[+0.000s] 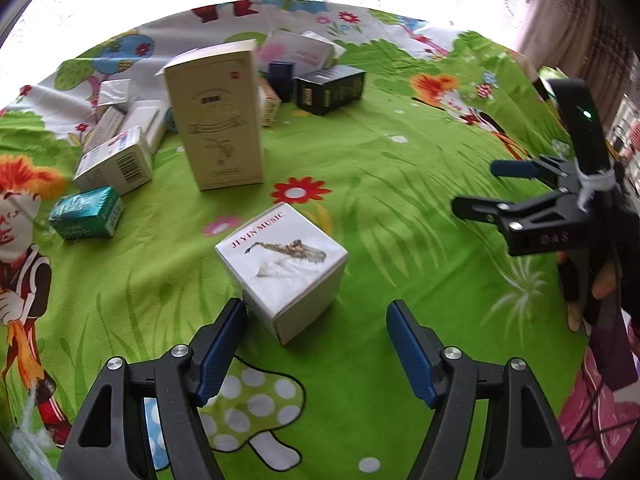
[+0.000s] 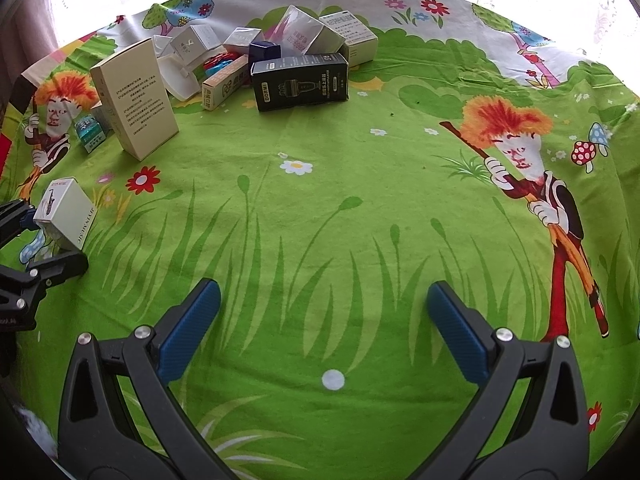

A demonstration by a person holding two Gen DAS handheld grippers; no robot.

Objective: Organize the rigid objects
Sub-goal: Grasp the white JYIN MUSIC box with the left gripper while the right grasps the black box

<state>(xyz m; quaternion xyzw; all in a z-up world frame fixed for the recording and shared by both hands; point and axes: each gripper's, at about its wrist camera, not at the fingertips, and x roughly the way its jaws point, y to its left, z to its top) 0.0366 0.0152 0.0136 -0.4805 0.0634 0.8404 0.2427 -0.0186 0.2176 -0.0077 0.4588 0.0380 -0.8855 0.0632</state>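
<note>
The left gripper [image 1: 316,344] hangs with jaws spread, the white saxophone box [image 1: 282,268] on the green-clothed surface [image 1: 400,184] just ahead, its near corner between the fingertips. The right gripper [image 2: 323,322] gapes over bare cloth. Farther back stands a tall cream box [image 1: 218,120] beside the box pile [image 2: 280,56].

The left gripper [image 1: 316,316] points forward and down with its jaws spread wide, blue pads [image 1: 408,356] facing inward and nothing between the fingertips. The right gripper [image 2: 323,296] is spread just as wide (seen off to the left gripper's right side, held in a partly visible hand [image 1: 596,280]) and holds nothing.
</note>
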